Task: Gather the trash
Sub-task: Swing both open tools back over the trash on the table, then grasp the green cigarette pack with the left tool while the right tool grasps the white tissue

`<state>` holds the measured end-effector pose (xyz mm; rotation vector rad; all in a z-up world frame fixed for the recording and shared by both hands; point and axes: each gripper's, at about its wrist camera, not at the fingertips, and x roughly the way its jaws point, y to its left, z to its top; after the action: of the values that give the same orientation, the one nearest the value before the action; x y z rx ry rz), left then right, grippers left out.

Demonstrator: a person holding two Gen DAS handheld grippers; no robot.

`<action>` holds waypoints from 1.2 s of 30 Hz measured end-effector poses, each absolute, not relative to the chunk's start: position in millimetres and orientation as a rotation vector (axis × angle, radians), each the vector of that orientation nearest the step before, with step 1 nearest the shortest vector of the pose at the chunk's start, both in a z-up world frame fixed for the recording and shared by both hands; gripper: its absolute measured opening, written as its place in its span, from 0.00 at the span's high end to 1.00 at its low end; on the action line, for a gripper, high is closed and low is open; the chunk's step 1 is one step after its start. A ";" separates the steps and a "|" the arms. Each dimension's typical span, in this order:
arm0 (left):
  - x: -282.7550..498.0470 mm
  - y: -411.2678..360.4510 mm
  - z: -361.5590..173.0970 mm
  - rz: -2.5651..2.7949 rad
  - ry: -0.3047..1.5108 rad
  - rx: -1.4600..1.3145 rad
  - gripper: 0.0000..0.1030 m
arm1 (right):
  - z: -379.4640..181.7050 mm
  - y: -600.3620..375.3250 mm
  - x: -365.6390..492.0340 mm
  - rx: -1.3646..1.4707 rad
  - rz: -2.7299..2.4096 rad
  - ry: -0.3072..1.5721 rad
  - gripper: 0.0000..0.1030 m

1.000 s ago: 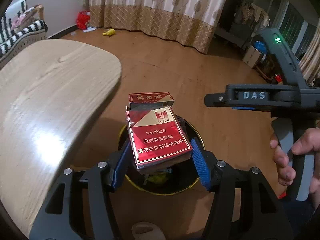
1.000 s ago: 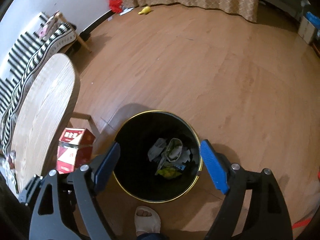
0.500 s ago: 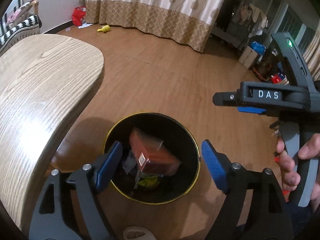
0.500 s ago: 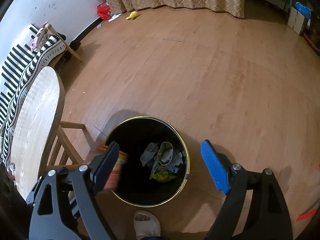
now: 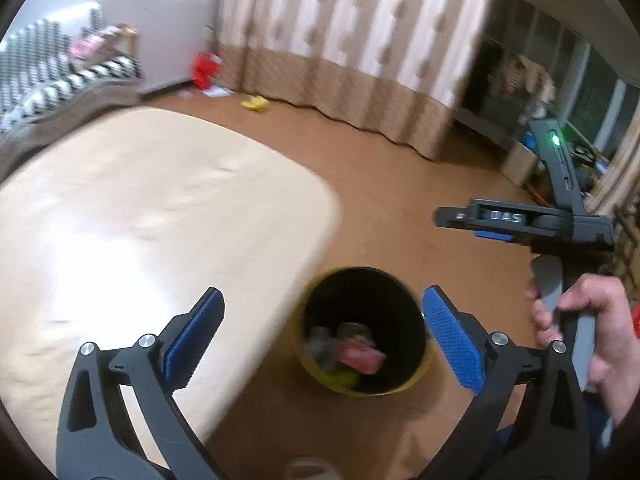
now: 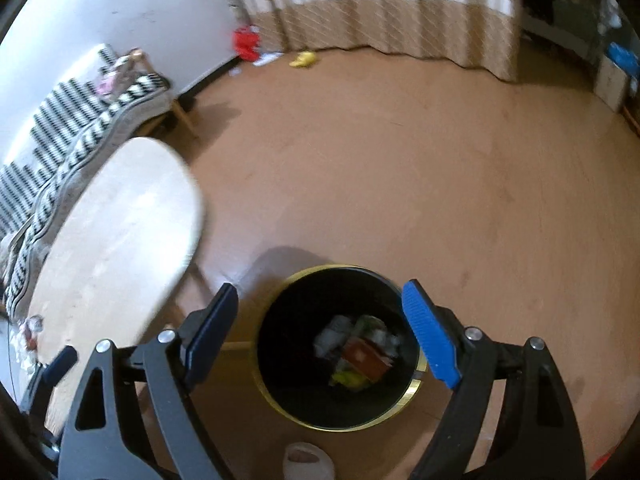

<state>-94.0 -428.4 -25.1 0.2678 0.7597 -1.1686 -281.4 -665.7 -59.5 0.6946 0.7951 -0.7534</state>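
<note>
Floor (image 6: 400, 168): brown wood, curtain (image 6: 380, 4) along far wall.
Table (image 5: 140, 240): pale wood top, left of bin; striped sofa (image 6: 72, 128) far left.
Bin (image 6: 412, 394): black w/ gold rim, on floor, near centre.
Red pack (image 6: 366, 360): lies in bin on other scraps, below and betw. pads of both tongs.
L tongs (image 5: 322, 340): wide apart, nothing held.
R tongs (image 6: 320, 334): wide apart, nothing held.

Only thing I can actually read is "DAS" in pale raised letters on the dark bar of the right gripper (image 5: 493, 225), seen from the left wrist view. The red pack (image 5: 360, 357) down in the bin (image 5: 416, 312) has print on it, but it's way too blurry to make out.
</note>
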 end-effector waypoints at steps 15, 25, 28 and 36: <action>70.3 -144.6 -10.2 -0.526 0.772 0.183 0.06 | -21.0 -443.5 -55.2 0.440 -0.208 0.865 0.20; 119.1 -51.1 -41.5 -0.422 0.857 0.165 0.06 | -27.4 -317.2 30.9 0.332 -0.003 0.927 0.20; 122.5 -51.4 -56.8 -0.436 0.896 0.207 0.06 | -33.6 -305.7 37.4 0.328 0.023 0.948 0.20; 136.9 -60.2 -71.7 -0.449 0.926 0.244 0.06 | -45.2 -285.1 48.8 0.301 0.052 0.977 0.20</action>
<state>136.9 -60.2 -71.7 0.2436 0.9260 -0.4491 48.8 -285.1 -45.2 0.3007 0.9771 0.0520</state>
